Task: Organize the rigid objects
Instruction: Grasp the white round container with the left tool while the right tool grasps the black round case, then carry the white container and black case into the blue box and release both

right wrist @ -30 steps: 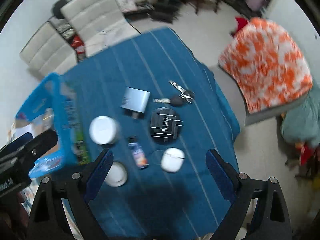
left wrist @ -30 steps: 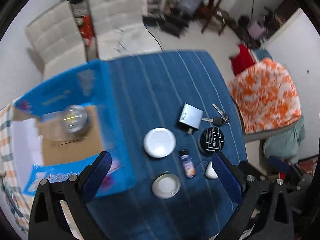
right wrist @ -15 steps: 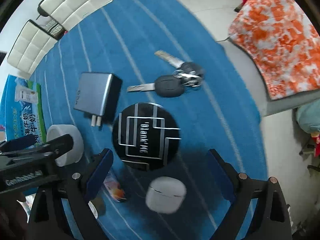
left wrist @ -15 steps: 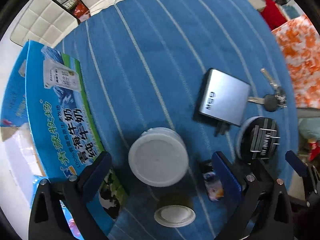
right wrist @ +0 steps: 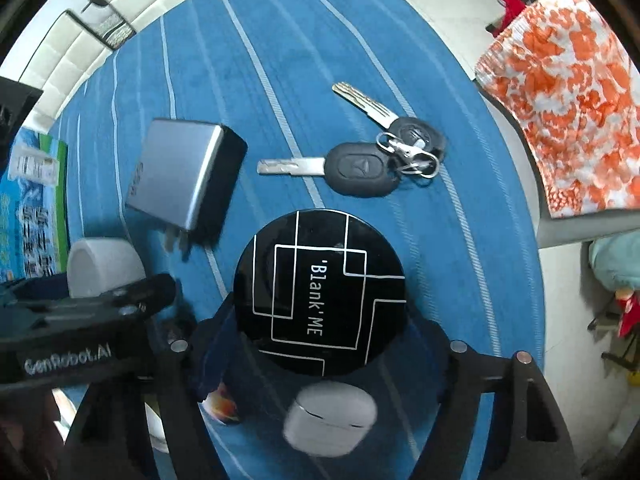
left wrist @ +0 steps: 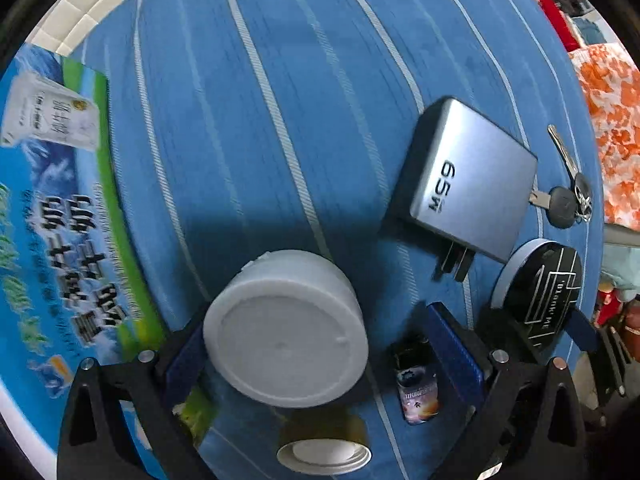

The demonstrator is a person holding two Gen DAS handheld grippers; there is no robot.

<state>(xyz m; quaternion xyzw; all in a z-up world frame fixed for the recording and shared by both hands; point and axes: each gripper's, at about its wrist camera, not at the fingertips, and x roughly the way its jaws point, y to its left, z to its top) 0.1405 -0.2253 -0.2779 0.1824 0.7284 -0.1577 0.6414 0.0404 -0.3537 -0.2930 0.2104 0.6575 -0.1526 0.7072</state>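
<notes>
A blue striped cloth covers the table, with a milk carton box at its left edge, likely the bin for the loose items. The left tongs stand apart, straddling the white jar, ready to close. The right tongs gape around the black round tin; neither grips yet.
</notes>
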